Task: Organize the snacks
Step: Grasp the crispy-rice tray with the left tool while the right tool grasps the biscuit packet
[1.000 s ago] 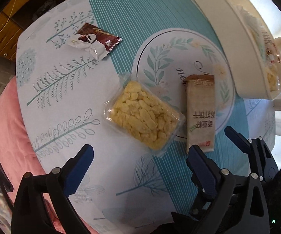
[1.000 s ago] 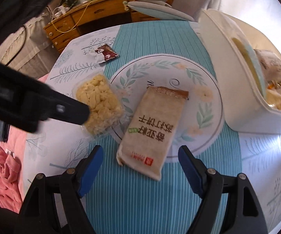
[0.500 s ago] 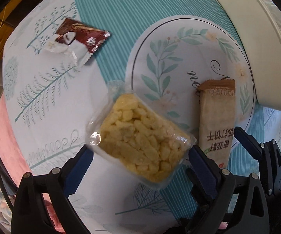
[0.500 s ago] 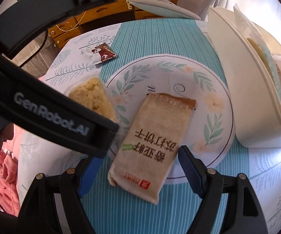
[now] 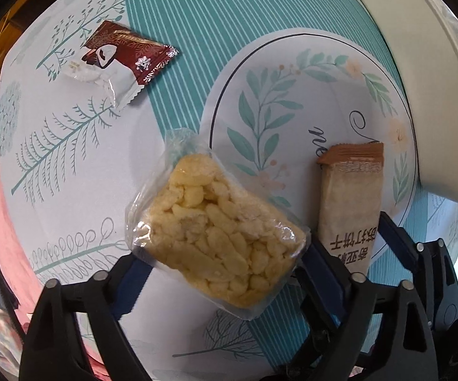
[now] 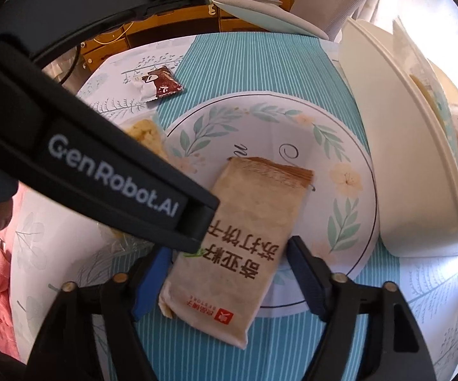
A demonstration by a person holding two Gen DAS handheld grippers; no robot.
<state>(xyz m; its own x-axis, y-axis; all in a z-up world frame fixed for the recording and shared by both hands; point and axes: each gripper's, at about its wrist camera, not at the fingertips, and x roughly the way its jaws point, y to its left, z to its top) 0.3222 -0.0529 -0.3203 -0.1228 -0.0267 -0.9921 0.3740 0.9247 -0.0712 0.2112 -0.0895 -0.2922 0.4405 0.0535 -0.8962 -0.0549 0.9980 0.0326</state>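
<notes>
Now left gripper (image 5: 225,281) fingers closing around clear puffed-snack pack (image 5: 216,247), right gripper (image 6: 229,282) fingers closing around tan cracker packet (image 6: 238,244), chocolate wrapper (image 5: 117,60) at eleven o'clock on worktop (image 5: 229,31).

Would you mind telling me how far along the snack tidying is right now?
Done: some packets already sit in the white tub. In hand: the left tool is closing around the clear bag of yellow puffs, the right tool around the beige cracker pack; neither is lifted. Left: those two, plus the brown-and-white packet.
</notes>
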